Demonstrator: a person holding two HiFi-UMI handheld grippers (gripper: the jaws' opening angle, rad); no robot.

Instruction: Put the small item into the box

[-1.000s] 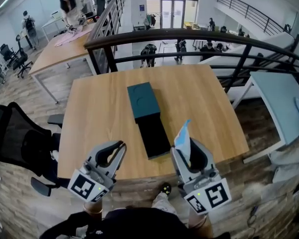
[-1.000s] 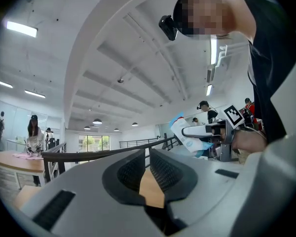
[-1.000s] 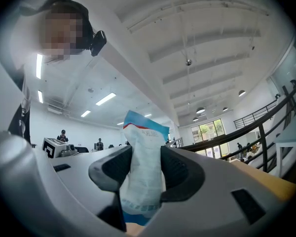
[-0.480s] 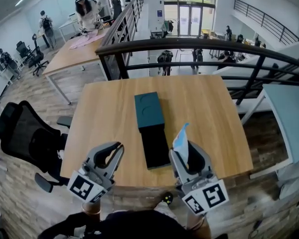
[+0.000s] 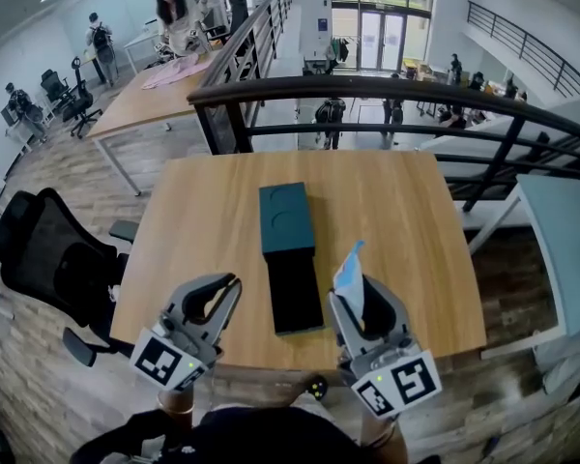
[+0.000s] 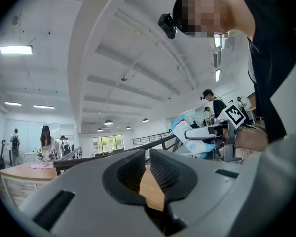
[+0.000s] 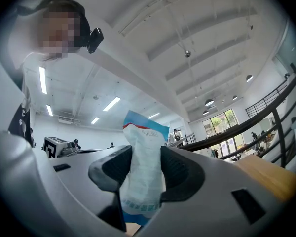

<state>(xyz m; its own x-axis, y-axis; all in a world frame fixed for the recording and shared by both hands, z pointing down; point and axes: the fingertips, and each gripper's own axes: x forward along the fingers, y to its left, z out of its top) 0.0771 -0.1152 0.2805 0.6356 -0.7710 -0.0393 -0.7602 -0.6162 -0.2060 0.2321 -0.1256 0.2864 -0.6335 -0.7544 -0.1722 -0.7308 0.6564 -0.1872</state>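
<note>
A long box lies in the middle of the wooden table (image 5: 188,225). Its teal lid (image 5: 286,217) is at the far end and its black open part (image 5: 296,291) is nearer to me. My right gripper (image 5: 351,288) hovers at the table's near edge, right of the box, shut on a small white-and-blue packet (image 5: 349,271). In the right gripper view the packet (image 7: 145,147) stands upright between both pads of that gripper (image 7: 146,169). My left gripper (image 5: 230,286) is left of the box, jaws together and empty; in its own view this gripper (image 6: 148,164) shows only wood through a thin slit.
A black railing (image 5: 387,90) runs behind the table's far edge. A black office chair (image 5: 43,259) stands to the left, and a pale table (image 5: 570,230) to the right. People stand at a distant table (image 5: 145,100) at the back left.
The head view has drifted a little, so the table and box sit slightly lower in the picture. Both grippers and the packet keep their places beside the box.
</note>
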